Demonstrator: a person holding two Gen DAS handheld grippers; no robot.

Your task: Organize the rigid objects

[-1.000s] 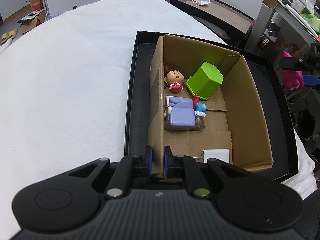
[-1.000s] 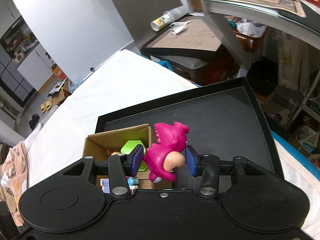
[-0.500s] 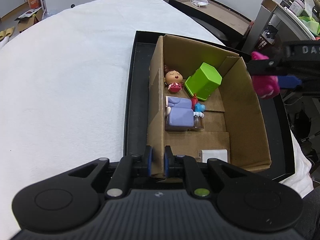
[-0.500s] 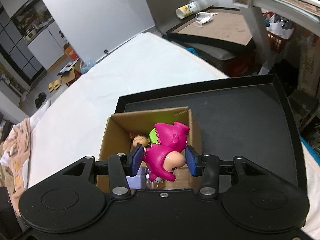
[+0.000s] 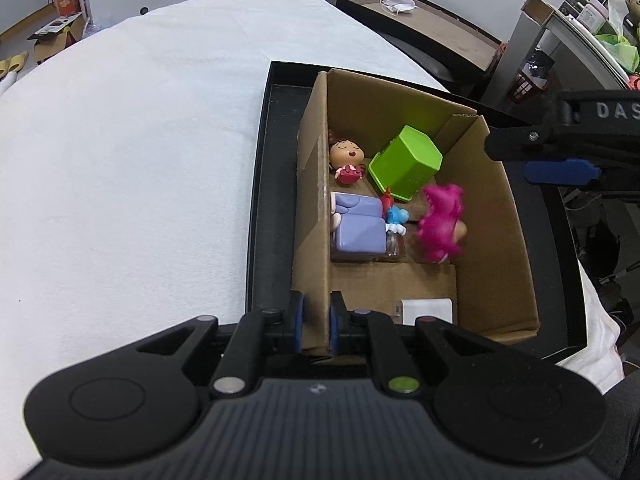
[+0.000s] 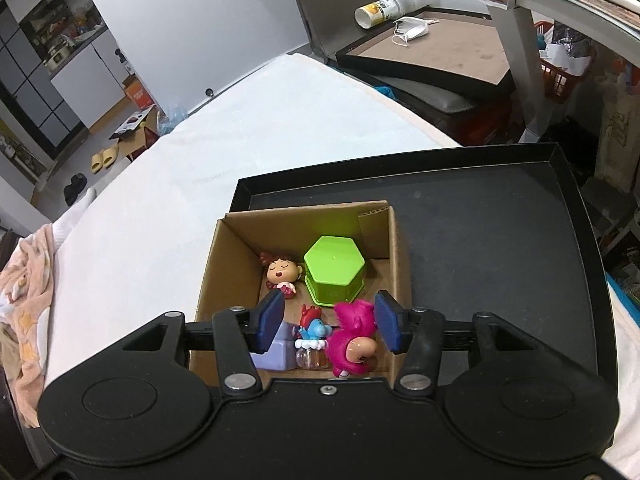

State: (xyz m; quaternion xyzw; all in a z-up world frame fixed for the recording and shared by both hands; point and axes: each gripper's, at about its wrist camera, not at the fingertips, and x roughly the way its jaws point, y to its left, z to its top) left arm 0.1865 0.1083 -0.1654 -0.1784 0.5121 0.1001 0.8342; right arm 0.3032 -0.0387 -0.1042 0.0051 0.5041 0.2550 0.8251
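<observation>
A cardboard box (image 5: pixel 496 240) stands in a black tray (image 5: pixel 272 200). My left gripper (image 5: pixel 316 320) is shut on the box's near left wall. In the box lie a doll figure (image 5: pixel 346 156), a green hexagonal container (image 5: pixel 406 162), a purple block (image 5: pixel 356 224), a small blue figure (image 5: pixel 396 216) and a white charger (image 5: pixel 426 312). A pink toy (image 6: pixel 352 344), blurred in the left wrist view (image 5: pixel 440 224), sits low in the box beside the blue figure. My right gripper (image 6: pixel 330 322) hovers above it, jaws opening, pads clear of the toy.
White cloth (image 5: pixel 140 160) covers the table left of the tray. The tray's right part (image 6: pixel 500 240) is bare. Behind stand a low brown-topped table (image 6: pixel 440 48) with a bottle and a mask, and cluttered shelves at right.
My right gripper carried the pink toy leftwards over the box, then spread its jaws. The toy left the pads and dropped into the box. The left gripper kept still.
</observation>
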